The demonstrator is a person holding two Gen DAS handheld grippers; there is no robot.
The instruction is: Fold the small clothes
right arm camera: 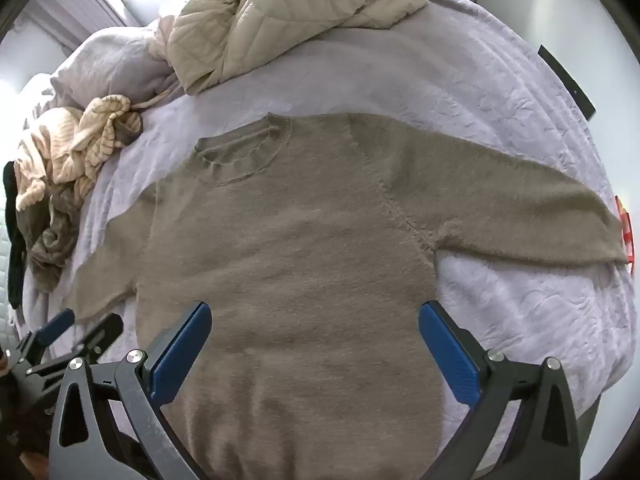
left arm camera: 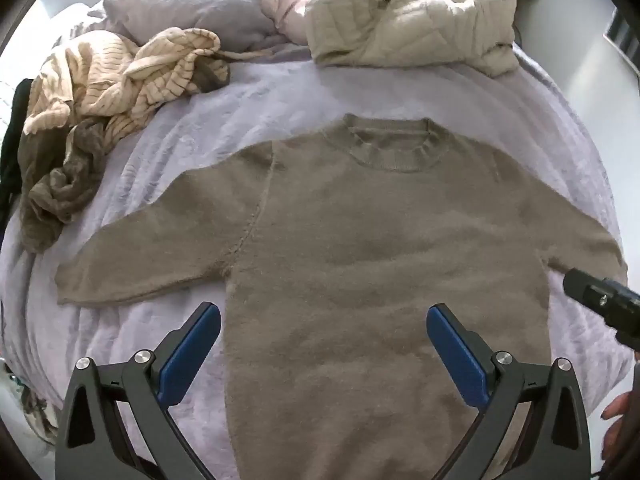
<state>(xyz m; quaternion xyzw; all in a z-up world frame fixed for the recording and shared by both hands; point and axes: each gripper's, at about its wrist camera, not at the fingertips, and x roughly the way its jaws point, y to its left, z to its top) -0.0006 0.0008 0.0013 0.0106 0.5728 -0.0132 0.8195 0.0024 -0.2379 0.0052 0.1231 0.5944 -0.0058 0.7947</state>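
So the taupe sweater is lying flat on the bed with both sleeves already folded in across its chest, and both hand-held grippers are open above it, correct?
Not quite: the taupe sweater lies flat on the bed, but both sleeves are spread out sideways, as both wrist views show. Left hand-held gripper and right hand-held gripper are open.

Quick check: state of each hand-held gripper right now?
Left hand-held gripper: open, empty, above the sweater.
Right hand-held gripper: open, empty.
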